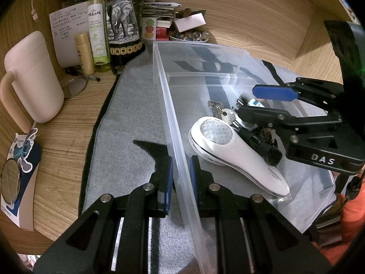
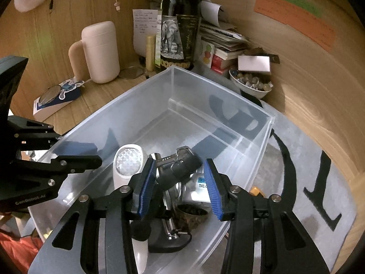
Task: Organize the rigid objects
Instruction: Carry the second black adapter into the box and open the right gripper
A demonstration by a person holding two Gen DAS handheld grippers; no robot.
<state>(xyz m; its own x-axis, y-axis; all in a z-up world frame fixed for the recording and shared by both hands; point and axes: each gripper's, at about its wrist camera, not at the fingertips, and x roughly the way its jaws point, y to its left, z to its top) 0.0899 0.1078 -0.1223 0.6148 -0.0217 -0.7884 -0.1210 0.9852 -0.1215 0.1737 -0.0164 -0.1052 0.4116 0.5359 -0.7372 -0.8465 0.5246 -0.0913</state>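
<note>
Clear plastic bin [image 1: 173, 105]: it stands on a grey mat [image 1: 127, 123] on the wooden surface [image 1: 66, 123], with the collected things inside at its near end.
Left claw [image 1: 181, 171]: its two blue pads are clamped on the thin side wall of the bin, one pad outside and one inside.
Right claw [image 2: 179, 187]: its pads are apart and it hangs inside the bin, above the pile; a dark cylindrical piece [image 2: 182, 166] lies between the pads, but no pad presses on it.
White handheld device [image 1: 230, 150]: it lies in the bin, with its gridded face up.
Left view only: a bunch of keys [image 1: 222, 111] beside the white device, and the green spray bottle [image 1: 98, 29] with its full label.
Right view only: a small dark round cup [image 2: 191, 214] and a silver packet [image 2: 200, 187] under the right claw, and coloured paper notes [image 2: 294, 20] on the wall.
Both views: a dark bottle with an elephant label [image 2: 178, 25], a pale pink mug [image 1: 29, 80] and a bowl of beads [image 2: 251, 84] stand behind the bin.
</note>
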